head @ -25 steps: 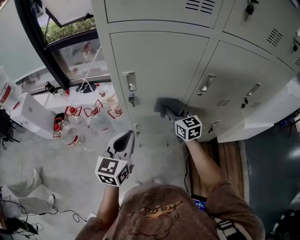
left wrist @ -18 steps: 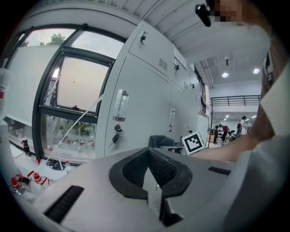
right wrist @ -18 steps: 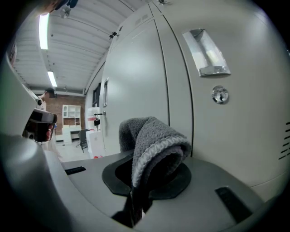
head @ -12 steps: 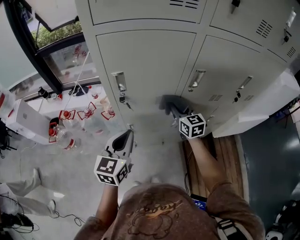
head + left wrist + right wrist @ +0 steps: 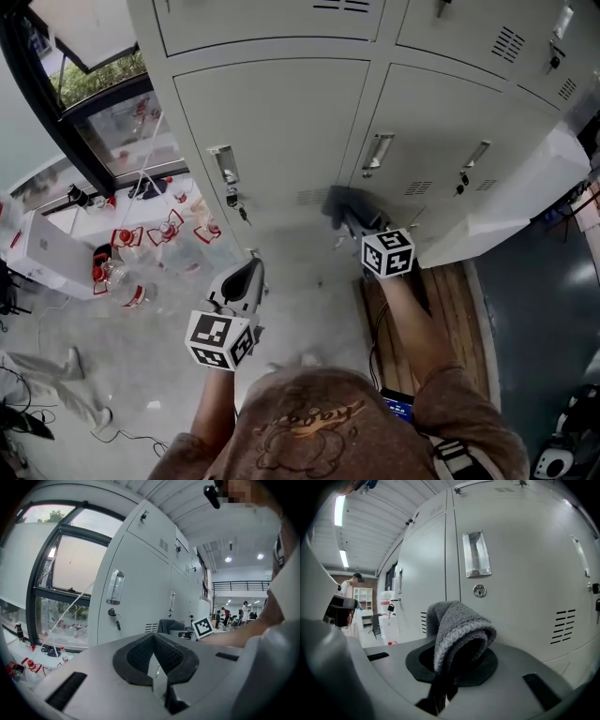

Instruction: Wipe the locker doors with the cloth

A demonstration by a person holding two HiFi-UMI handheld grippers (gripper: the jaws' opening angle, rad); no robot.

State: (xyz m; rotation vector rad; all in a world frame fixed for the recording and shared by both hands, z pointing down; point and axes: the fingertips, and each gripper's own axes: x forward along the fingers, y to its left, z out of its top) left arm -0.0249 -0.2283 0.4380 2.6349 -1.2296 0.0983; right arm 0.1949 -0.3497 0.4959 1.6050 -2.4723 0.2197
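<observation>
Clamping a folded grey cloth [image 5: 459, 625] in the right tongs [image 5: 354, 223], closed tight on it. Holding the wad up at the low left corner of one locker door [image 5: 441, 122], below its handle [image 5: 375, 155] and just beside the neighbouring door [image 5: 272, 122]; whether actually touching the metal, cannot tell. Hanging lower down with the left tongs [image 5: 246, 278], pressed together on nothing, well apart from the lockers.

Judging by this, in the middle of wiping rather than at either end. No streaks, damp or dirt to be made out on any panel, so no telling which doors are done. Probably left: the rest of this door, the neighbour, the row above [image 5: 262, 23].
</observation>
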